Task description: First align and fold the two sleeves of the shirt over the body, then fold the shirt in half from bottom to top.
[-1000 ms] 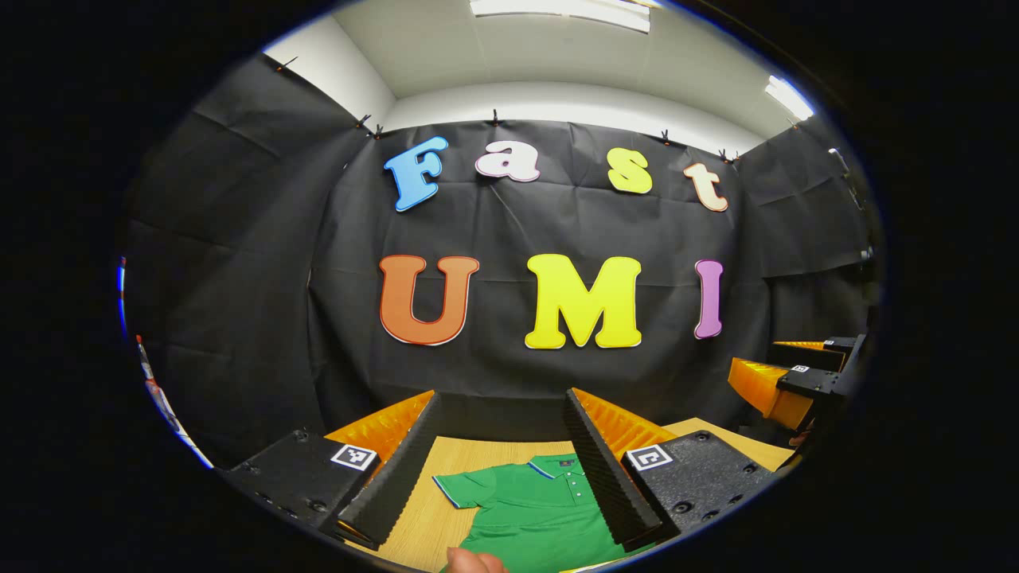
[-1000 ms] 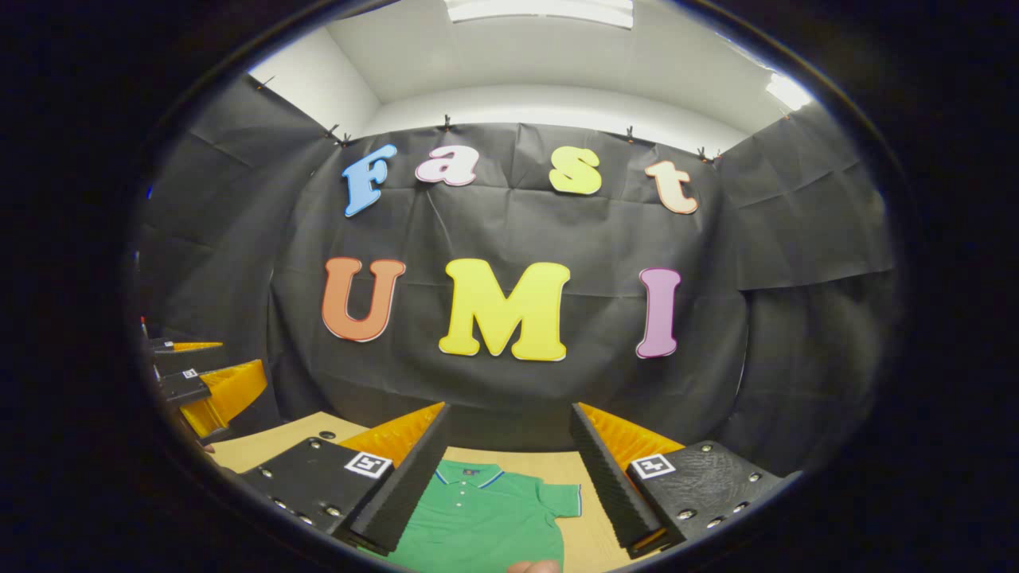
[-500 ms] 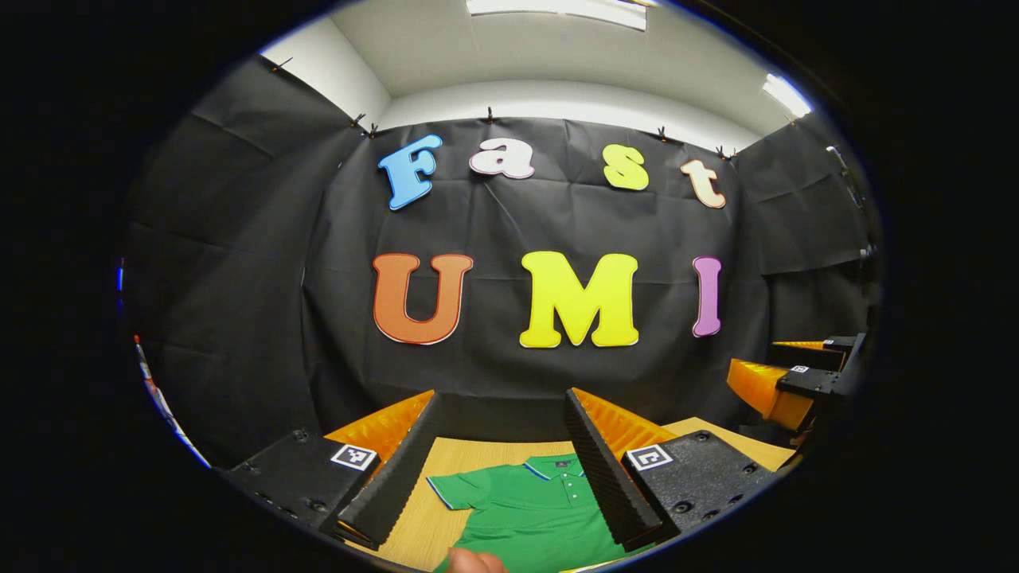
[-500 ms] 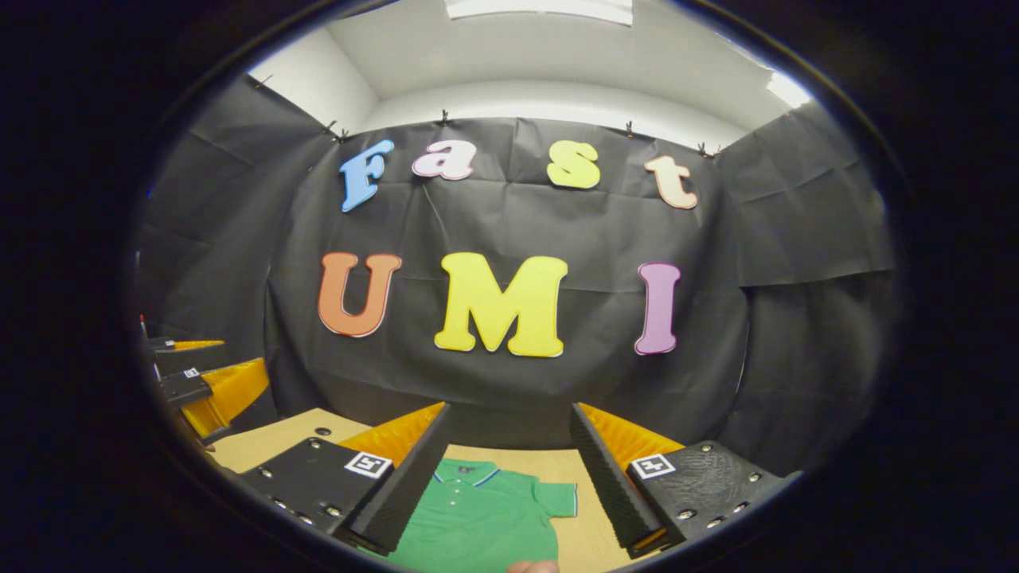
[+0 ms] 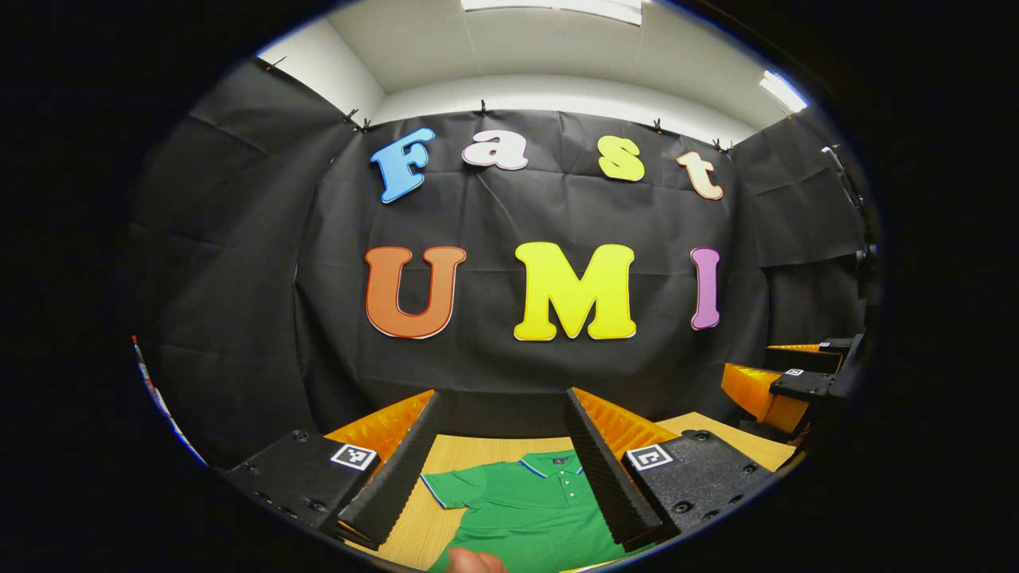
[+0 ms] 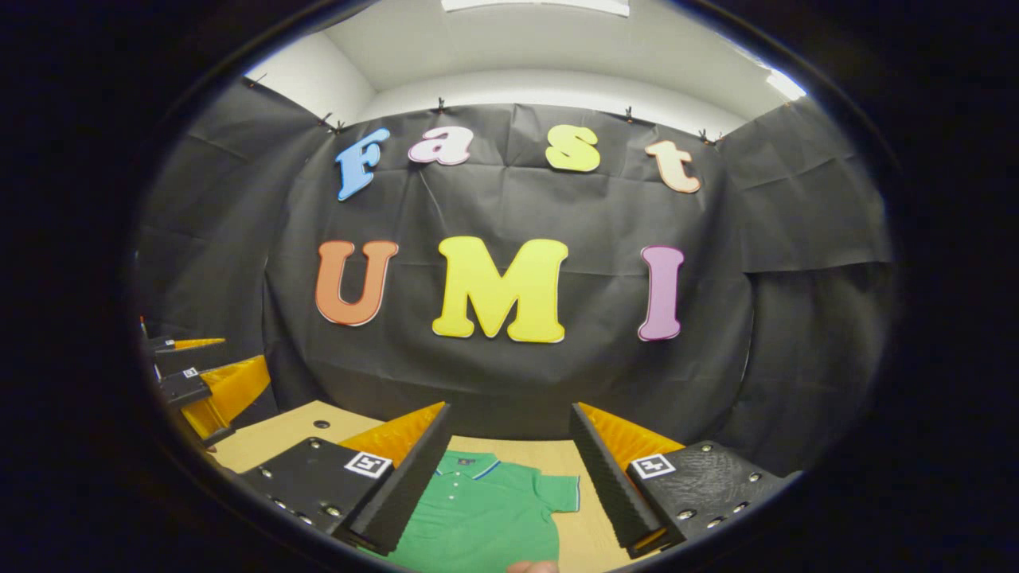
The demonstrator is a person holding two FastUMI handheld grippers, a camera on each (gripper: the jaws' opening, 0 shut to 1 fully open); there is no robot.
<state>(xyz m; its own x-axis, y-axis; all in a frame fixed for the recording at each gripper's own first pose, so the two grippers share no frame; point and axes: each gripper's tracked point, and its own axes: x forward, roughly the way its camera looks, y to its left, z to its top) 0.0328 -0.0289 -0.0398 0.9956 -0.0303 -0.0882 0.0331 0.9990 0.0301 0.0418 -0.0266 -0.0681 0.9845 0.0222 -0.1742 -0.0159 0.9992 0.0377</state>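
A green polo shirt (image 5: 529,509) lies flat on the wooden worktop (image 5: 470,450), collar toward the black cloth wall, front side up with its buttoned placket showing. Both short sleeves are spread out to the sides: one sleeve (image 5: 446,487) shows in the left gripper view, the other sleeve (image 6: 557,493) in the right gripper view. Neither sleeve is folded over the body, and the shirt's lower part runs out of sight at the bottom edge of both views.

The left hand-held gripper (image 5: 501,461) hangs above the shirt with its jaws wide apart and nothing between them; the collar and one sleeve are framed between its fingers (image 5: 394,477). It does not touch the cloth. The right hand-held gripper (image 6: 509,469) is likewise spread wide and empty, poised above the shirt's other half, its fingers (image 6: 609,477) clear of the fabric.

Each gripper also appears in the other's view, off at the side, raised above the worktop: the right one at the right edge of the left gripper view, the left one at the left edge of the right gripper view. A fingertip (image 5: 474,561) of the person peeks in at the bottom of the left gripper view, over the shirt, and another fingertip (image 6: 533,567) at the bottom of the right gripper view
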